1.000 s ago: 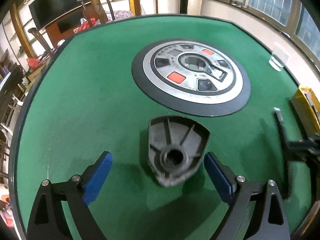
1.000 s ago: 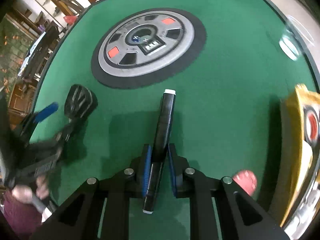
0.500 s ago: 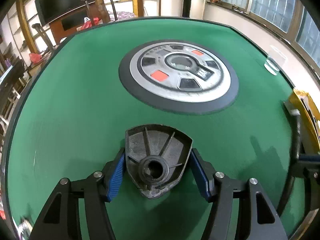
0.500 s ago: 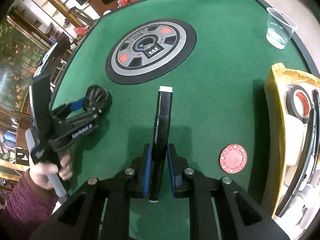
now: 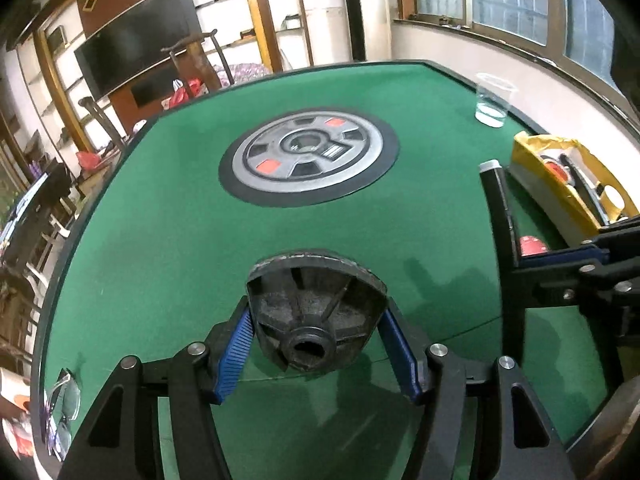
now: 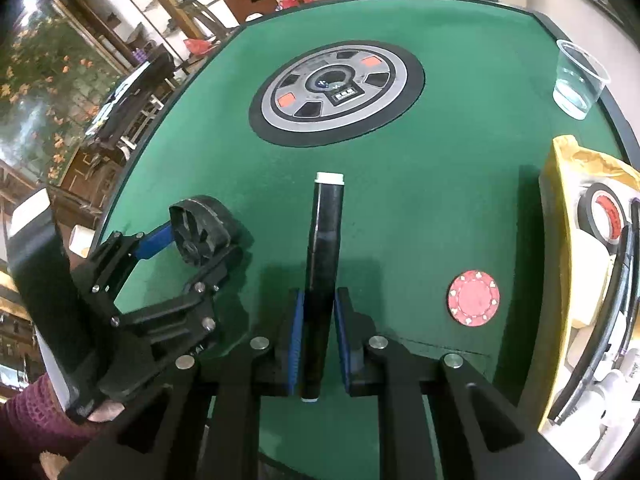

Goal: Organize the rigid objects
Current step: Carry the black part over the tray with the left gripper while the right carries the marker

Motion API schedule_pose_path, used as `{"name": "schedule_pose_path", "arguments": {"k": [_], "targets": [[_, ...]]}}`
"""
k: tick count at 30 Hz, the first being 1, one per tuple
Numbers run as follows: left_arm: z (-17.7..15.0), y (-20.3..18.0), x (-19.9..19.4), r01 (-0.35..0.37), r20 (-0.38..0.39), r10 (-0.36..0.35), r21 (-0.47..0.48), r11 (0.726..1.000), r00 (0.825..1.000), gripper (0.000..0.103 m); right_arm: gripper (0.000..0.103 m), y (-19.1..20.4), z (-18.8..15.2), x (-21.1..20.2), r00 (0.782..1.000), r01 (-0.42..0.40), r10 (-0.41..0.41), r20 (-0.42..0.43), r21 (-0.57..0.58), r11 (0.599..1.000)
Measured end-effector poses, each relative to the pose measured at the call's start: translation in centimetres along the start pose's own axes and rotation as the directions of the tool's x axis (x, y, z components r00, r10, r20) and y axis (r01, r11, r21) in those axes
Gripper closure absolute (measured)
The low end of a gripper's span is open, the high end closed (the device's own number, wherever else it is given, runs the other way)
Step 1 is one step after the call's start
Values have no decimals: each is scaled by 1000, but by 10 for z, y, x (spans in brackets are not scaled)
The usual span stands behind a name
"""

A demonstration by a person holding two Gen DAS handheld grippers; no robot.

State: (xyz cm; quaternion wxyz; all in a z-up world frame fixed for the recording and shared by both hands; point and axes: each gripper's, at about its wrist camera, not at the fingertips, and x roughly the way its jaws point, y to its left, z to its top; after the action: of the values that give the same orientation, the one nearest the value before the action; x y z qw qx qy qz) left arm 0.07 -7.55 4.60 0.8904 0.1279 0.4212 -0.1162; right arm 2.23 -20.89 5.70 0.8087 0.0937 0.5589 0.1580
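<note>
We hold something in each hand now. Our left gripper (image 5: 316, 344) has its blue pads pressed on the two flanks of a dark fan-shaped ribbed plastic part (image 5: 314, 314), its hub bore facing the camera and its curved edge toward twelve o'clock; the jaws stand about half open because the part is wide, and it rides clear of the green felt table (image 5: 160, 220). Our right gripper (image 6: 318, 340) is squeezed almost fully closed on a black cylinder with white end caps (image 6: 325, 248), whose long axis runs straight out along the fingers toward twelve o'clock. The likely destination, as we judge it, is the yellow-lined box (image 6: 560, 216) at the table's edge, already holding a roll of tape (image 6: 602, 212) and other oddments. From the right wrist view that box lies at about three o'clock and near; from the left wrist view it sits at about two o'clock, beyond the right gripper and its cylinder. So the right hand is the nearer one, and its cylinder points across the box's mouth, not into it; we would expect a swing toward three o'clock. A red poker chip (image 6: 474, 299) lies loose on the felt between the right gripper and the box, at about two o'clock. A clear plastic cup (image 6: 578, 80) stands well apart, toward one o'clock.
</note>
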Motion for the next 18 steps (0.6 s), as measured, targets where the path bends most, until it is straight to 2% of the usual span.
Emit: {"name": "schedule_pose_path", "arguments": {"k": [11, 18], "targets": [[13, -38, -36, -35, 78, 31, 44, 998, 996, 38, 88, -22, -12, -40, 997, -37, 37, 64, -5, 999], [26, -66, -53, -38, 131, 27, 84, 996, 991, 38, 88, -44, -21, -70, 992, -45, 44, 116, 11, 999]]}}
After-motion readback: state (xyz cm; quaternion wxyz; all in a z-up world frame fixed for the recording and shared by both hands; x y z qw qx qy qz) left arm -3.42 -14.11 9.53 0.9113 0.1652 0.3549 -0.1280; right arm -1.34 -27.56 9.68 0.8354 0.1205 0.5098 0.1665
